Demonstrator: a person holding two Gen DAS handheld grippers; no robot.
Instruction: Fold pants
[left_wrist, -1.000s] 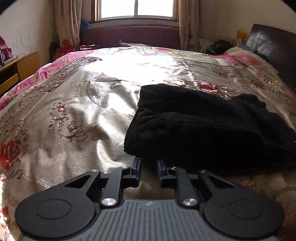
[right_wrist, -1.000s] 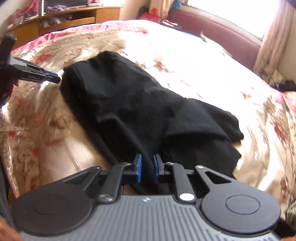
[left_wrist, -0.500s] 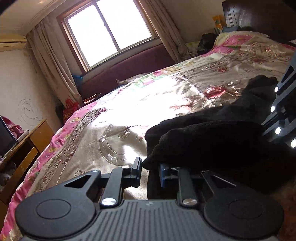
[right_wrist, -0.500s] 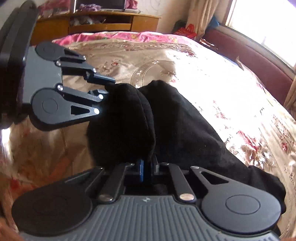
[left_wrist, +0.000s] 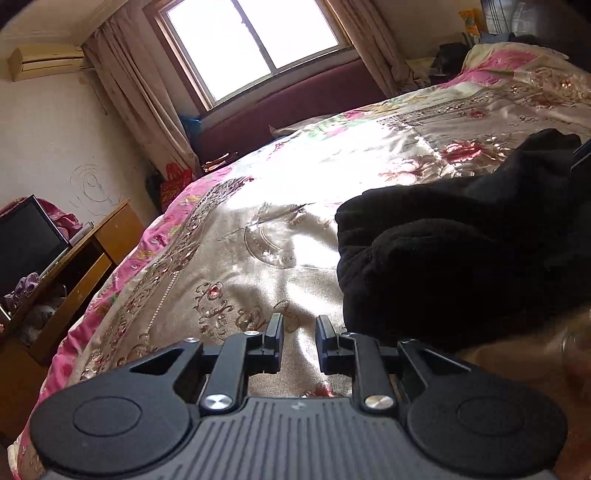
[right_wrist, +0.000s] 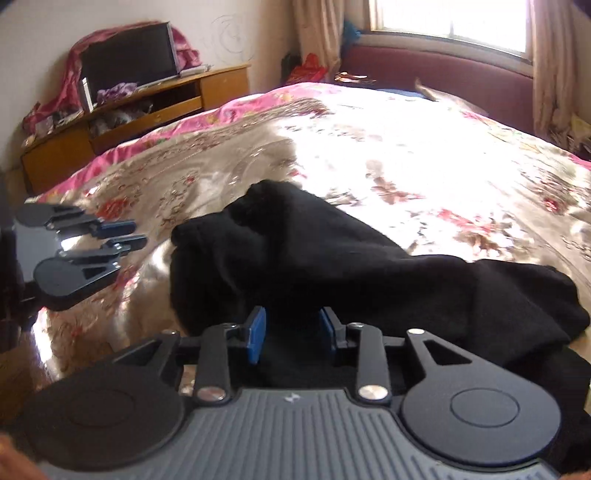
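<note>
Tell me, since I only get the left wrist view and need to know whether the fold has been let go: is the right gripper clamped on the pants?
Observer: No. In the right wrist view the right gripper is open; the black pants lie under and ahead of its parted fingers, not pinched.
Operator: Is my left gripper touching the cloth?
Observer: No. The left gripper sits beside the folded end, apart from it, over the bedspread.
Operator: How does the other end lie?
Observer: It rests on the bedspread, wider and somewhat rumpled.
</note>
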